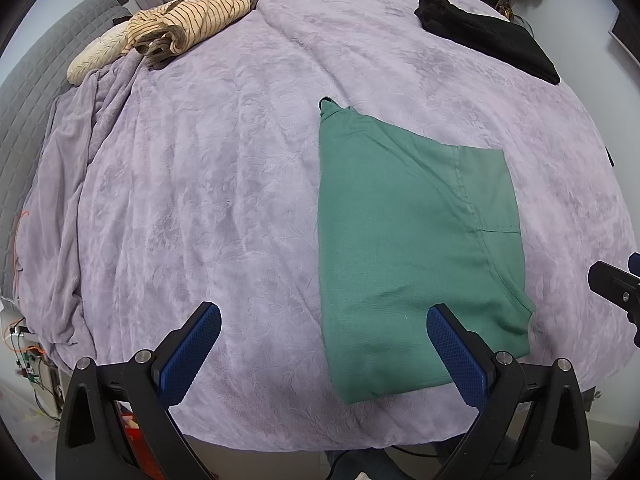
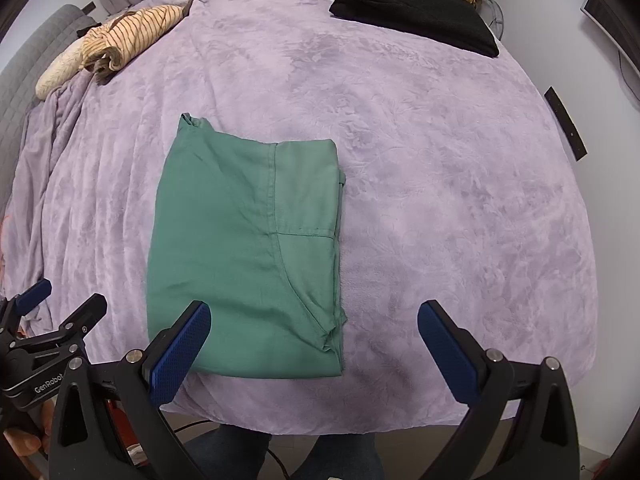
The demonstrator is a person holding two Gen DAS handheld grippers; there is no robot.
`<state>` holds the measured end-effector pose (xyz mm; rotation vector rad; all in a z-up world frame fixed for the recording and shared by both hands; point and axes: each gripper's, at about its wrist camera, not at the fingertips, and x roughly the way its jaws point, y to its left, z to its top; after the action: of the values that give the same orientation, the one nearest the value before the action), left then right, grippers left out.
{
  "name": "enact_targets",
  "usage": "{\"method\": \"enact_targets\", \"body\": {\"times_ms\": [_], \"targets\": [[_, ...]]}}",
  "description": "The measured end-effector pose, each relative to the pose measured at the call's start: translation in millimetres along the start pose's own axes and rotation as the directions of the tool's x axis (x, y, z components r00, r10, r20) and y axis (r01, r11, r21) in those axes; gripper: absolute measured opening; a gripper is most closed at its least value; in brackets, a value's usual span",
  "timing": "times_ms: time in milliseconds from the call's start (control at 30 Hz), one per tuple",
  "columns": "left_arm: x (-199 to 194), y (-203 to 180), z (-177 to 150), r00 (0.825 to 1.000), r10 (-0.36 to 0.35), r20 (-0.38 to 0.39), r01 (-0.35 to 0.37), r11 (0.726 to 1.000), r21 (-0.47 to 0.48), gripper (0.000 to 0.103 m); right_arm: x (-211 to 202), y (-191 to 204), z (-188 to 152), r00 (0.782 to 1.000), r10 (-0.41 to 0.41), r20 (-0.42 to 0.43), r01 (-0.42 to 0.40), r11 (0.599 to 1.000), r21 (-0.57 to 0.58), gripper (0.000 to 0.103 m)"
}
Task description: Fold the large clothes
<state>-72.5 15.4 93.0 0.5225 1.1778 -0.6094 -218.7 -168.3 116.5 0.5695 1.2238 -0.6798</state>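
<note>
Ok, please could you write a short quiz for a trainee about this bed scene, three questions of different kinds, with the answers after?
1. True or false: the left hand-held gripper is shut on the green garment.
2. Which item lies at the far right of the purple blanket? A) striped clothing B) folded black garment C) a towel
3. Fill the gap: the green garment lies ____ near the front edge of the bed.

Key
1. False. Both it and the right hand-held gripper are open and hold nothing.
2. B, the folded black garment; the striped clothing is far left.
3. folded
</note>
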Motion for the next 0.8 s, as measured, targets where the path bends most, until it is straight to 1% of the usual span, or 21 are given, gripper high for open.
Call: {"method": "enact_targets", "body": {"times_ms": [800], "targets": [[-0.7, -3.0, -0.6, 1.0, 0.004, -0.001, -0.004, 1.0, -0.004, 0.103, -0.2, -1.5, 1.3, 1.0, 0.0, 0.001, 0.0, 1.0, -0.003, 0.103]]}}
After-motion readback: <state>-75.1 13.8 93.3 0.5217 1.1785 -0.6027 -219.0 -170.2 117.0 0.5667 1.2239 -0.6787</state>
